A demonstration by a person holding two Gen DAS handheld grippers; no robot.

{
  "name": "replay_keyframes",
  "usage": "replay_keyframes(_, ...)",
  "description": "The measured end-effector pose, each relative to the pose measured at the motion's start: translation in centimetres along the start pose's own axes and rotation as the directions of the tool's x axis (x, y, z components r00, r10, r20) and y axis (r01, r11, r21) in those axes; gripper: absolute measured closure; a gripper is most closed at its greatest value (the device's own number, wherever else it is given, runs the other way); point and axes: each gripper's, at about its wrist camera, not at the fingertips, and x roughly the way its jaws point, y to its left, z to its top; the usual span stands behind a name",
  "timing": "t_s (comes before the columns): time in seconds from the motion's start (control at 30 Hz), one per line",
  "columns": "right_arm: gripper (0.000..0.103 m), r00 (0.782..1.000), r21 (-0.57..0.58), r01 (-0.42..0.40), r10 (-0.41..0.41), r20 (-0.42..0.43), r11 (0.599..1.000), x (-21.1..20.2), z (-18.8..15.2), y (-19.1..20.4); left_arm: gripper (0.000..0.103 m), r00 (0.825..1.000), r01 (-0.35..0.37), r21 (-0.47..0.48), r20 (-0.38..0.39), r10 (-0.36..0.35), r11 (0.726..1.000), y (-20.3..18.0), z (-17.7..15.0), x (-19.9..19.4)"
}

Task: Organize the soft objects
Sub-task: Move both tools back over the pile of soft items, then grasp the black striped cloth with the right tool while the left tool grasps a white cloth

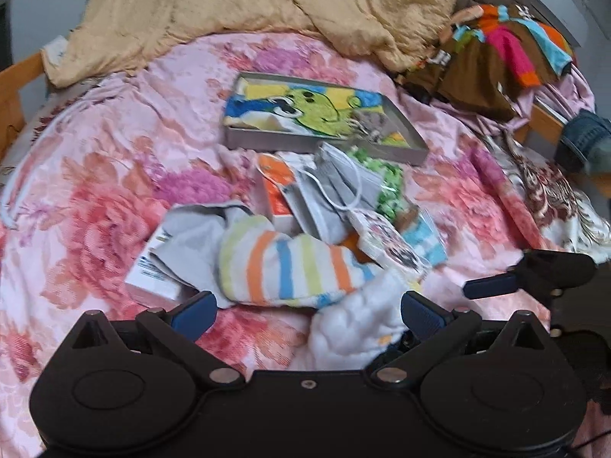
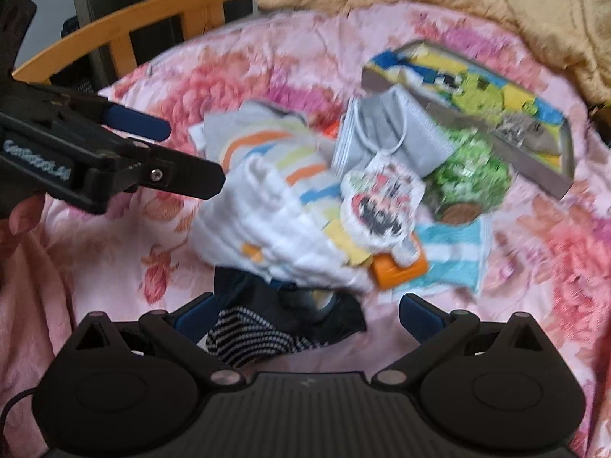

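Note:
A heap of soft things lies on the pink floral bedsheet (image 1: 95,191): a striped towel (image 1: 290,267) (image 2: 275,149), a white quilted cloth (image 1: 355,328) (image 2: 267,229), grey face masks (image 1: 336,187) (image 2: 389,129), a green patterned bundle (image 2: 469,175) and a blue-striped cloth (image 2: 450,255). Behind the heap, a metal tray (image 1: 324,149) (image 2: 534,175) holds a cartoon towel. My left gripper (image 1: 307,313) (image 2: 194,154) is open just short of the quilted cloth. My right gripper (image 2: 309,316) (image 1: 492,286) is open over dark and striped socks (image 2: 267,328), holding nothing.
An orange box (image 1: 275,187) (image 2: 397,271) and a white box (image 1: 152,271) lie mixed into the heap. A beige blanket (image 1: 248,7) covers the far side, with colourful clothes (image 1: 504,45) at the right. A wooden bed rail (image 2: 133,26) runs along the edge.

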Motion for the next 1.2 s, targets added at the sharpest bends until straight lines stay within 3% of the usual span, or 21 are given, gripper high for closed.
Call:
replay_keyframes(0.23,0.0,0.999,0.037,-0.019,0.02,-0.027,0.999,0.6,-0.1,-0.5,0.001,0.999,0.026,-0.003,-0.048,-0.026,1.0,-0.4,-0.2,1.8)
replay_keyframes(0.5,0.0,0.997,0.093,-0.022,0.029,-0.075,0.995,1.9,0.0,-1.1,0.009,0.982,0.132,-0.171,-0.11,-0.152,0.976,0.5,-0.4,3.4)
replay_keyframes(0.73,0.0,0.997,0.098,-0.026,0.033,-0.072,0.995,2.3,-0.1,-1.0,0.023,0.979,0.131,-0.236,-0.123,-0.163,0.963,0.9,-0.7,4.5)
replay_keyframes(1.0,0.0,0.998,0.102,-0.014,0.02,-0.058,0.995,2.3,0.0,-1.0,0.036,0.976,0.146,-0.22,-0.13,-0.177,0.965,0.6,-0.8,4.9)
replay_keyframes(1.07,0.0,0.998,0.105,-0.019,0.025,-0.055,0.994,2.4,-0.1,-0.9,0.047,0.975,0.143,-0.229,-0.136,-0.177,0.963,0.7,-0.8,5.0)
replay_keyframes(1.2,0.0,0.997,0.1,-0.034,0.041,-0.064,0.994,2.9,-0.1,-0.6,0.056,0.972,0.149,-0.262,-0.136,-0.19,0.954,1.0,-0.9,5.1)
